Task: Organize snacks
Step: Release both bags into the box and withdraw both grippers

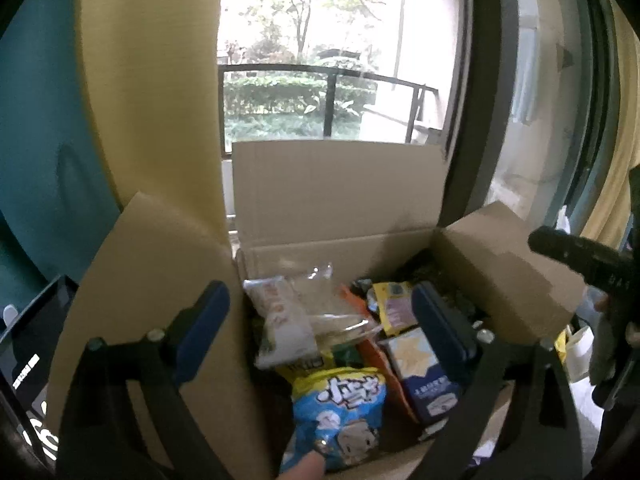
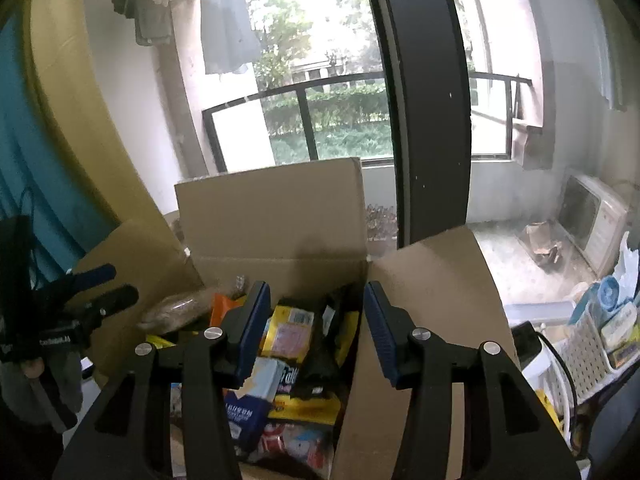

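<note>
Left wrist view: an open cardboard box (image 1: 336,200) stands before a large window, its flaps upright, filled with mixed snack packs. The left gripper (image 1: 322,328) hangs over the box with its blue-padded jaws spread wide and nothing between them. Inside the box, nearest the camera, lies a blue snack bag (image 1: 340,412); beside it, toward the box's right wall, stands a navy and cream carton (image 1: 424,372); toward the box's far wall lies a white packet (image 1: 280,328).

In the right wrist view, the right gripper (image 2: 316,330) hovers over the same box (image 2: 272,216), jaws parted and empty, above a yellow packet (image 2: 290,330) and a black packet (image 2: 320,344).

Neither tool grasps anything, so this looks like the moment of choosing a snack. The next move likely calls for lowering one gripper onto a single pack, probably the blue bag or the carton, and closing on it without snagging its neighbours or a flap.
</note>
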